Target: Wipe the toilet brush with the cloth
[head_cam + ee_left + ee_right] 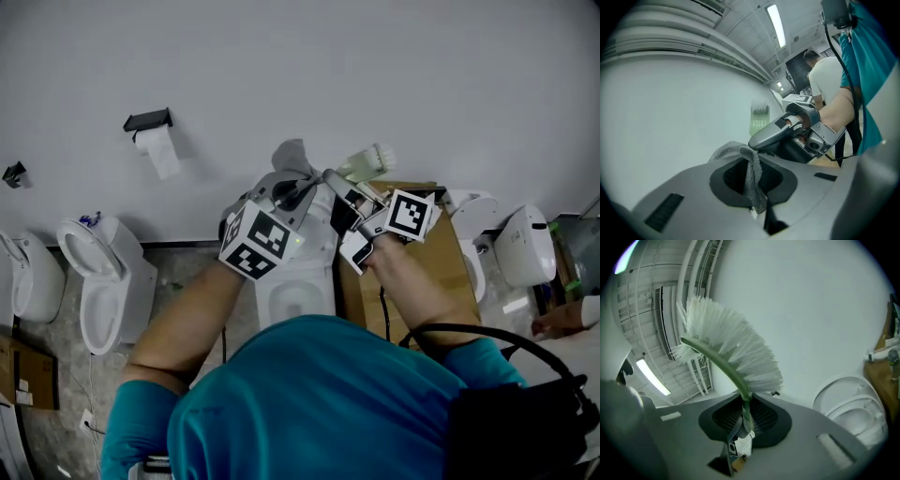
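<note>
Toilet brush (736, 357) is being held up before a white wall, the right tool (744, 422) pinching its thin green stem. Nearby, the left tool (752, 185) is pinching a fold of grey cloth (749, 161). Likely risks: the stem twisting in that narrow pinch under wiping pressure, or the small cloth fold slipping free.

toilet brush (733, 352) clamped in right gripper (744, 420)

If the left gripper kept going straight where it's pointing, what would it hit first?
Most likely the toilet brush, held by the right gripper, nearly dead ahead beyond the cloth pinched in the left gripper. Past it stands only the white wall. Depth is hard to judge.
</note>
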{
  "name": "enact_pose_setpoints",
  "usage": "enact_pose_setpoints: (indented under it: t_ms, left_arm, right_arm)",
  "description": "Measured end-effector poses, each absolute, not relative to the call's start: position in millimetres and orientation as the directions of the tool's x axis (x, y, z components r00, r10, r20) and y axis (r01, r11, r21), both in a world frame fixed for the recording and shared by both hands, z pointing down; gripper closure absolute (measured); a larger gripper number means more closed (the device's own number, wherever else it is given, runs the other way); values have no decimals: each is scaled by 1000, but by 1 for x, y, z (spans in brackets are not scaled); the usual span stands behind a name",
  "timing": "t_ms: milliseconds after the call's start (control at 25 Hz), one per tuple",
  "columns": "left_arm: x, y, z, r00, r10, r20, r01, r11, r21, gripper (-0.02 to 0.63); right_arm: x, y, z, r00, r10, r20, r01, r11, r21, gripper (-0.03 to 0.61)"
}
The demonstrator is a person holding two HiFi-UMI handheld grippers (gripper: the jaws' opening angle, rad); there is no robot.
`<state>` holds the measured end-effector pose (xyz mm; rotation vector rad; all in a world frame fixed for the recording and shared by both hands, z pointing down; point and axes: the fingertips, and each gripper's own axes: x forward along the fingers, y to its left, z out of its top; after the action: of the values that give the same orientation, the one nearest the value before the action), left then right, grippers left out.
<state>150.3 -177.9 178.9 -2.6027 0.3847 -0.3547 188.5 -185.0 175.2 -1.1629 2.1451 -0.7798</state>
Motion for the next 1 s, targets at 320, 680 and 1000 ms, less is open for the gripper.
enact_pose_setpoints:
  t_ms: [320,680,1000]
  left_arm:
    - [139,-173,203,917,-335,218,-181,-834,-521,592]
    - [139,-168,163,913,-387,132,-220,-738,-638,592]
    - [146,-170,154,913,-370,170,-182,-745,-642,592]
  right_arm:
    - [187,-179,158,-446,-843,-301,-490,511,-706,522]
    - [181,-178,155,-481,-832,-275,-515,522,-680,523]
    - [171,-177,159,-507,-819,-269,-472,525,-708,522]
